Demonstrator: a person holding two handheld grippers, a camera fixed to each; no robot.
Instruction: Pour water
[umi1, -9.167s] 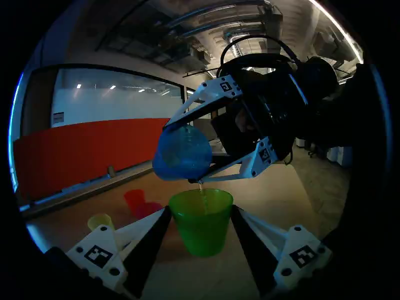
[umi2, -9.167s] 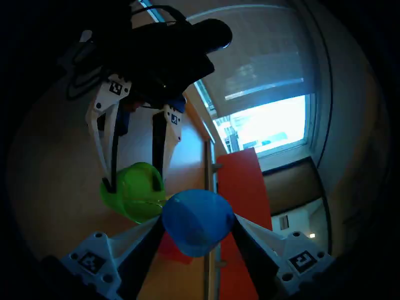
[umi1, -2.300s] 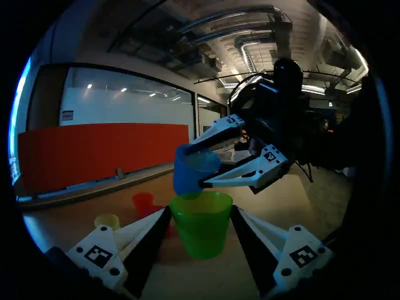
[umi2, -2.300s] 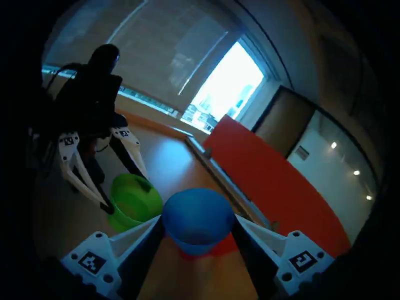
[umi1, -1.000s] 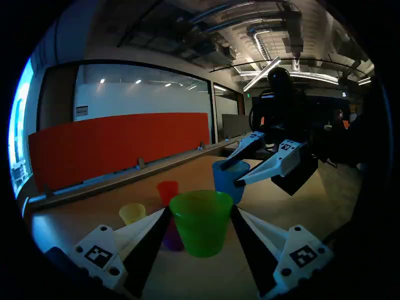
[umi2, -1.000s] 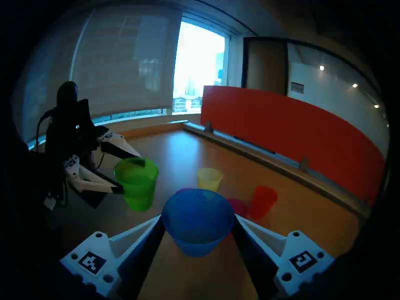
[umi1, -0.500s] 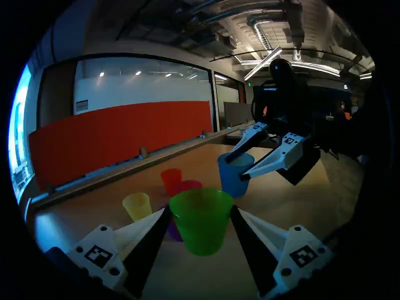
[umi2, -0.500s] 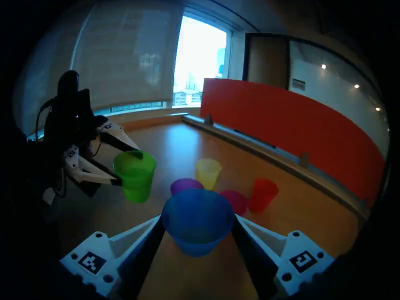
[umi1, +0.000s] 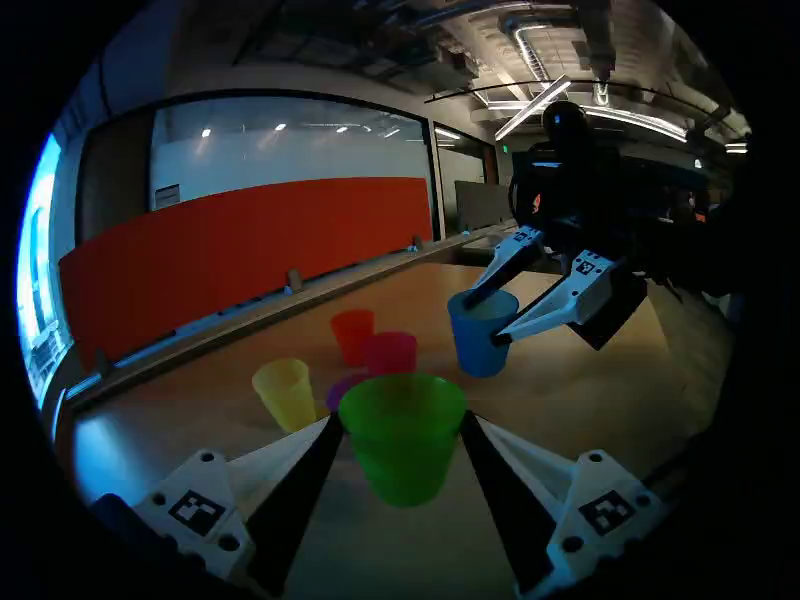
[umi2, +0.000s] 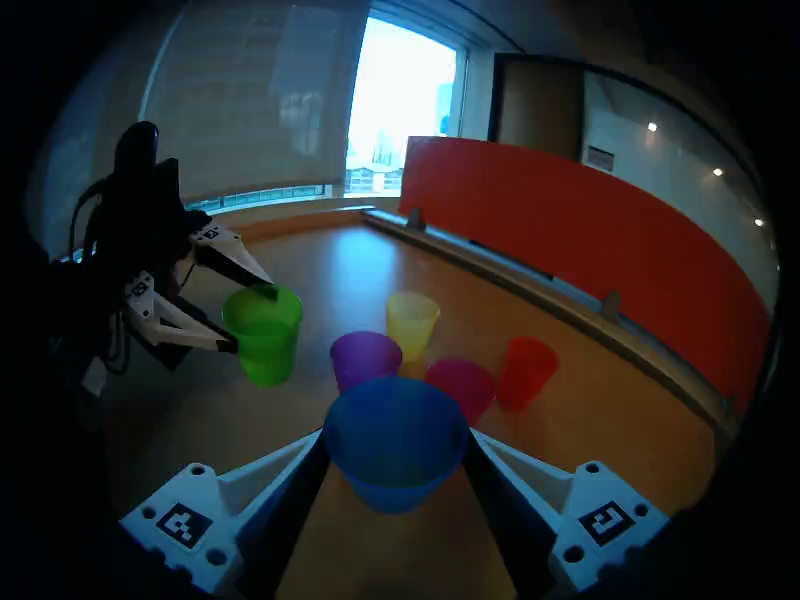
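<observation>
Blue cup (umi1: 482, 335) is riding upright, squeezed in our right gripper (umi2: 396, 440), and we're holding the green cup (umi2: 262, 335) clamped in our left gripper (umi1: 402, 425), well off to its left above the table (umi2: 335, 262).

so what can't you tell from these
Water level in the green cup: seen side-on and dim in the left gripper view, too small in the right gripper view.
Whether the blue cup holds any water: its inside is dark in the right gripper view.
Purple cup: mostly hidden behind the green cup in the left gripper view.
Whether the blue cup touches the table: too dim in the left gripper view.
</observation>
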